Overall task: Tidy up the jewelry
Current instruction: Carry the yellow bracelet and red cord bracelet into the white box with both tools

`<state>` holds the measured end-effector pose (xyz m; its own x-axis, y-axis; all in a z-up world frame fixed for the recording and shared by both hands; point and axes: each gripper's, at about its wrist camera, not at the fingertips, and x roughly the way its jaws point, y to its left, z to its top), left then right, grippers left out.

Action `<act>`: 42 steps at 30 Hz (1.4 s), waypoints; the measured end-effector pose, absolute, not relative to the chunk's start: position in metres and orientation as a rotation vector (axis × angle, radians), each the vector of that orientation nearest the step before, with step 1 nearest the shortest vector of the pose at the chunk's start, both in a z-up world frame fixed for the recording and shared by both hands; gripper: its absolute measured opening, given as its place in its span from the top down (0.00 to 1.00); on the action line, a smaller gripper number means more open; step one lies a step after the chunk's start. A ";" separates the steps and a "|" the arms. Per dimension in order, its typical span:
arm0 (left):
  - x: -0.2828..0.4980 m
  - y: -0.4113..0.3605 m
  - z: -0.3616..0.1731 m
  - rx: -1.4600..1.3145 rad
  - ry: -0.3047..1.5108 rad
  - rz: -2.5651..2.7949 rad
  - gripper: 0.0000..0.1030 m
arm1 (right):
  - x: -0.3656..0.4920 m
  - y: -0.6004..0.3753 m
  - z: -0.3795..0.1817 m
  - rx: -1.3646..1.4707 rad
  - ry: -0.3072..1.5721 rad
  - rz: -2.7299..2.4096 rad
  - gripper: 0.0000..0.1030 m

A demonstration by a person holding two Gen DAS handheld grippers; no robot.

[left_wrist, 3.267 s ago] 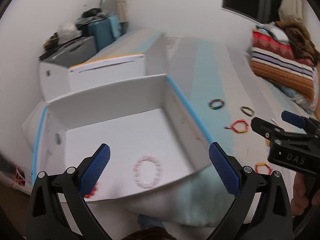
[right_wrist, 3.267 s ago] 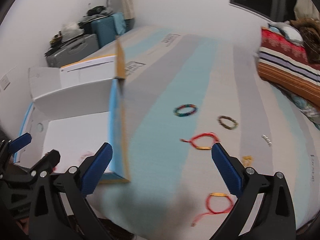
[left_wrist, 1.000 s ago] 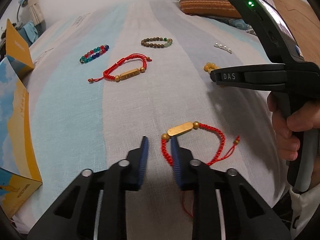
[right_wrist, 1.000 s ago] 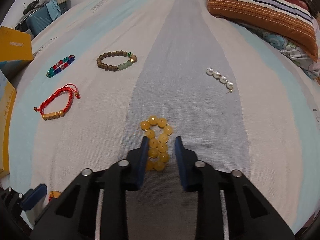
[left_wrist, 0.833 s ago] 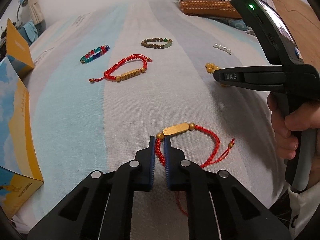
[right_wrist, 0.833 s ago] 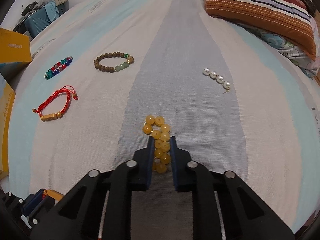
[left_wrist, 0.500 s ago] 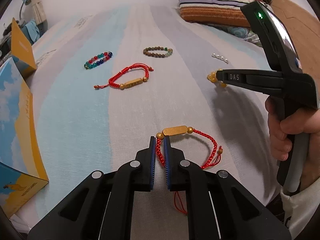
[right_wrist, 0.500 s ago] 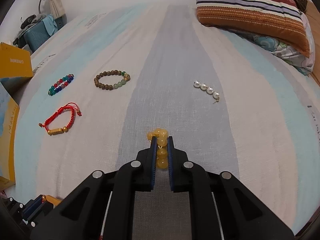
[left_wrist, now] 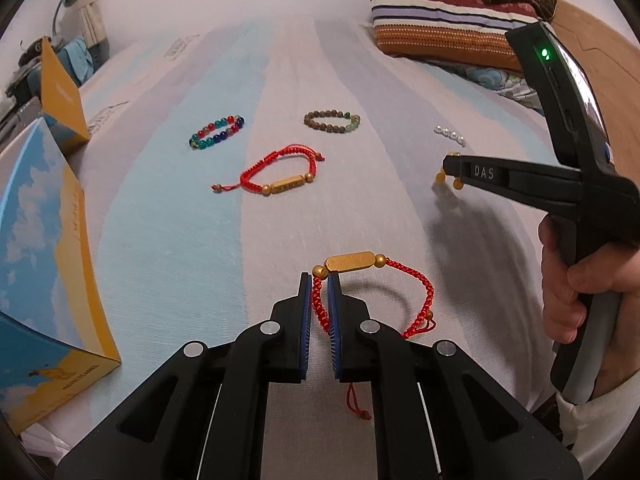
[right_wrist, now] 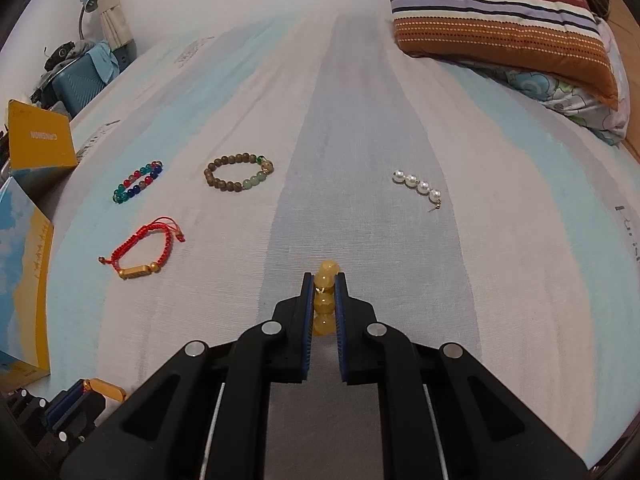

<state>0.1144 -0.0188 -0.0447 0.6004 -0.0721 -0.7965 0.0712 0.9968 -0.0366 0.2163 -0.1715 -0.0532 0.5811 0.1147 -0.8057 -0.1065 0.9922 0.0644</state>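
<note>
My left gripper (left_wrist: 319, 280) is shut on the cord of a red cord bracelet with a gold bar (left_wrist: 352, 261), lifted above the striped bedsheet (left_wrist: 160, 240). My right gripper (right_wrist: 324, 280) is shut on a yellow bead bracelet (right_wrist: 323, 300) and holds it above the sheet; it also shows in the left wrist view (left_wrist: 450, 178). A second red cord bracelet (left_wrist: 280, 174), a multicolour bead bracelet (left_wrist: 216, 132), a brown bead bracelet (left_wrist: 332, 122) and a short pearl strand (left_wrist: 450, 134) lie on the sheet.
An open yellow and blue cardboard box (left_wrist: 44, 240) stands at the left edge of the bed. A striped pillow (right_wrist: 500, 24) lies at the far right. A suitcase with clutter (right_wrist: 76, 76) stands beyond the bed at the far left.
Both grippers came from the box to the bed, closed on their bracelets and have lifted them off the sheet; over the last half second both have risen a little.
</note>
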 end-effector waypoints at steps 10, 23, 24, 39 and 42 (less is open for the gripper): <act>0.112 -0.008 -0.017 -0.002 0.898 -0.036 0.93 | 0.201 -0.164 -0.032 0.002 0.921 0.135 0.91; 0.090 0.032 0.040 -0.019 0.835 0.046 0.93 | 0.173 -0.133 0.018 -0.019 0.874 0.178 0.91; 0.088 0.037 0.045 -0.020 0.829 0.056 0.93 | 0.171 -0.129 0.021 -0.022 0.870 0.181 0.91; 0.056 0.118 0.087 -0.054 0.778 0.189 0.93 | 0.142 -0.038 0.069 -0.086 0.801 0.286 0.91; 0.048 0.139 0.093 -0.068 0.771 0.221 0.93 | 0.138 -0.017 0.075 -0.098 0.792 0.312 0.91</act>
